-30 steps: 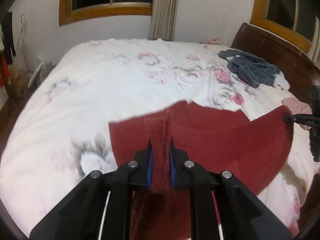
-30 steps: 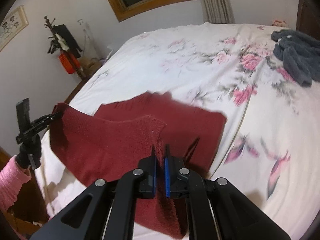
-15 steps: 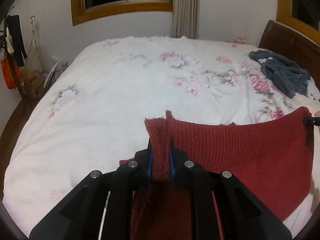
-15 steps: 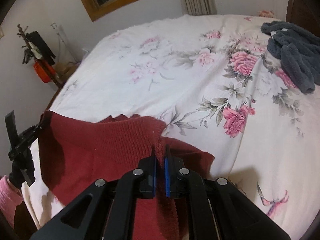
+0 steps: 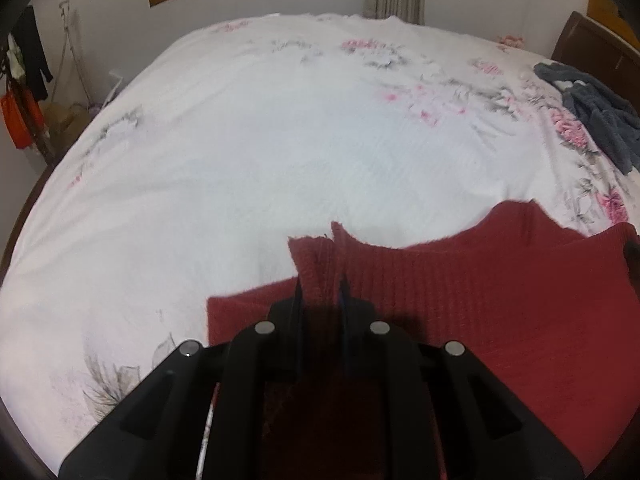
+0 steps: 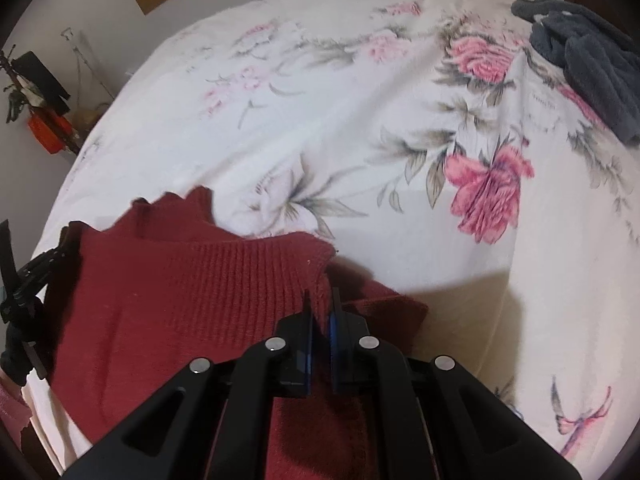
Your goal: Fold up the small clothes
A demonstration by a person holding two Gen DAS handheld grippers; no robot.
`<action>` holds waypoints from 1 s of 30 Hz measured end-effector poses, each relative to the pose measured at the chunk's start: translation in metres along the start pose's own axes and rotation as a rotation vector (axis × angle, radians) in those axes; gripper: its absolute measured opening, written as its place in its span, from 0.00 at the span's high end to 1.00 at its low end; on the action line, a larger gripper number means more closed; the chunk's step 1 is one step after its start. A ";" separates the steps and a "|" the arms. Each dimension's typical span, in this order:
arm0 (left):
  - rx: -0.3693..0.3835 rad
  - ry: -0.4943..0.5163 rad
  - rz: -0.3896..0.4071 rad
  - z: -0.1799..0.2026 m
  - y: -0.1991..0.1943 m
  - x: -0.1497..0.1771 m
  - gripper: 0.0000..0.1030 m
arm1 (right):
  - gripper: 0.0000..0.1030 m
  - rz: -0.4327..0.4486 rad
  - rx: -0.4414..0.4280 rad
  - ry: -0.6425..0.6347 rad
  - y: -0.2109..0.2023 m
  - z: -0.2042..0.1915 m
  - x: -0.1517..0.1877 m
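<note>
A dark red knit sweater (image 5: 492,300) is stretched between both grippers over the near edge of a floral bed. My left gripper (image 5: 320,292) is shut on one ribbed corner, which sticks up between its jaws. In the right wrist view the same red sweater (image 6: 192,296) hangs to the left, and my right gripper (image 6: 320,304) is shut on its other corner. The left gripper (image 6: 36,276) shows at the far left of that view, holding the opposite end. Part of the sweater lies folded under the held edge on the bed.
The white bedspread (image 5: 280,140) with pink flowers fills both views. A dark grey fleece garment (image 6: 588,52) lies at the far right near a wooden headboard (image 5: 592,44). A coat stand with red and black items (image 6: 40,100) stands left of the bed. A pink sleeve (image 6: 12,404) shows at the lower left.
Both grippers have carried the held sweater edge forward and down toward the bed. The red cloth now lies lower and nearer, folding over the part beneath.
</note>
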State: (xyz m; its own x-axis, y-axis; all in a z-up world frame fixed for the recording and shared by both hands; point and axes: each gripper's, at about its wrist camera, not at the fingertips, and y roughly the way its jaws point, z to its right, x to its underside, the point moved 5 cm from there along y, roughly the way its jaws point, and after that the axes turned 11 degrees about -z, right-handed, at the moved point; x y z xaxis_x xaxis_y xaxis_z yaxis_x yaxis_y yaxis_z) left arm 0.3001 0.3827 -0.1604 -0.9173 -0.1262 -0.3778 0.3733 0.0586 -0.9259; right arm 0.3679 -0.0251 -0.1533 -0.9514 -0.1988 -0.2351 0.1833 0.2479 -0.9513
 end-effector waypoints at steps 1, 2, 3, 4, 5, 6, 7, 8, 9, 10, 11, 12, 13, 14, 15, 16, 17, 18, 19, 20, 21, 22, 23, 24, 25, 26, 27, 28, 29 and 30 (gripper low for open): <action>0.007 -0.012 -0.005 -0.003 0.003 0.001 0.84 | 0.93 -0.002 -0.001 0.008 0.003 0.002 0.000; 0.011 -0.022 -0.008 -0.004 0.004 0.001 0.83 | 0.92 -0.002 -0.002 0.014 0.005 0.003 0.001; 0.014 -0.036 -0.011 -0.007 0.004 0.002 0.79 | 0.89 -0.003 -0.002 0.025 0.006 0.005 0.002; 0.019 -0.053 -0.014 -0.011 0.003 0.002 0.77 | 0.85 -0.002 0.001 0.030 0.006 0.006 0.002; 0.021 -0.067 -0.016 -0.013 0.002 0.002 0.77 | 0.83 0.000 0.002 0.032 0.005 0.007 0.003; 0.020 -0.081 -0.017 -0.017 0.001 0.001 0.76 | 0.83 0.001 0.005 0.031 0.004 0.008 0.005; 0.013 -0.101 -0.014 -0.023 -0.004 0.001 0.76 | 0.82 0.002 0.005 0.032 0.001 0.008 0.006; 0.015 -0.114 -0.009 -0.027 -0.008 0.002 0.75 | 0.81 0.004 0.004 0.036 -0.002 0.009 0.008; 0.018 -0.124 -0.002 -0.031 -0.013 0.003 0.75 | 0.80 0.005 -0.001 0.037 -0.006 0.009 0.011; 0.018 -0.133 0.015 -0.036 -0.024 0.006 0.77 | 0.79 0.007 -0.005 0.032 -0.012 0.008 0.014; 0.022 -0.132 0.024 -0.037 -0.030 0.007 0.78 | 0.75 0.011 -0.009 0.029 -0.017 0.008 0.018; 0.033 -0.118 0.041 -0.038 -0.041 0.012 0.77 | 0.70 0.016 -0.014 0.029 -0.022 0.008 0.022; 0.032 -0.104 0.047 -0.036 -0.048 0.015 0.77 | 0.69 0.016 -0.025 0.032 -0.029 0.009 0.029; 0.027 -0.082 0.048 -0.033 -0.055 0.019 0.77 | 0.69 0.014 -0.036 0.036 -0.033 0.010 0.036; 0.044 -0.052 0.045 -0.027 -0.065 0.028 0.77 | 0.68 0.010 -0.045 0.038 -0.037 0.010 0.042; 0.061 -0.032 0.040 -0.022 -0.070 0.034 0.76 | 0.67 0.000 -0.062 0.042 -0.043 0.010 0.053; 0.073 -0.013 0.031 -0.017 -0.074 0.041 0.74 | 0.64 -0.006 -0.078 0.043 -0.046 0.009 0.061; 0.083 0.007 0.019 -0.011 -0.079 0.049 0.67 | 0.61 -0.014 -0.091 0.044 -0.048 0.009 0.069; 0.109 0.030 0.007 -0.004 -0.084 0.062 0.62 | 0.59 -0.029 -0.102 0.050 -0.051 0.009 0.080; 0.127 0.044 0.001 0.001 -0.088 0.071 0.61 | 0.53 -0.041 -0.110 0.058 -0.052 0.009 0.090; 0.145 0.059 -0.006 0.007 -0.093 0.082 0.59 | 0.52 -0.051 -0.126 0.065 -0.053 0.008 0.101; 0.161 0.063 -0.010 0.011 -0.095 0.089 0.56 | 0.52 -0.062 -0.148 0.075 -0.053 0.008 0.113; 0.183 0.062 -0.014 0.015 -0.097 0.096 0.55 | 0.52 -0.072 -0.159 0.081 -0.053 0.008 0.122; 0.205 0.058 -0.019 0.019 -0.098 0.104 0.54 | 0.52 -0.092 -0.162 0.084 -0.050 0.008 0.134; 0.225 0.056 -0.032 0.024 -0.097 0.112 0.53 | 0.52 -0.108 -0.160 0.082 -0.046 0.007 0.141; 0.233 0.059 -0.041 0.027 -0.096 0.117 0.53 | 0.53 -0.127 -0.158 0.078 -0.042 0.005 0.149; 0.232 0.064 -0.047 0.030 -0.094 0.122 0.53 | 0.62 -0.144 -0.158 0.071 -0.038 0.003 0.156; 0.222 0.076 -0.057 0.034 -0.090 0.128 0.53 | 0.69 -0.157 -0.162 0.057 -0.036 0.000 0.163; 0.213 0.081 -0.065 0.036 -0.087 0.131 0.53 | 0.77 -0.156 -0.151 0.049 -0.036 -0.001 0.167; 0.206 0.083 -0.075 0.036 -0.083 0.134 0.53 | 0.84 -0.145 -0.135 0.037 -0.040 -0.001 0.170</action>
State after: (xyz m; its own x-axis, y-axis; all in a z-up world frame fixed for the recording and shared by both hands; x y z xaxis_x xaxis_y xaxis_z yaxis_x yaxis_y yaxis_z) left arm 0.1516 0.3251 -0.1347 -0.9485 -0.0406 -0.3140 0.3165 -0.1528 -0.9362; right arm 0.1989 -0.0674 -0.1553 -0.9744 -0.2070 -0.0882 0.0117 0.3447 -0.9386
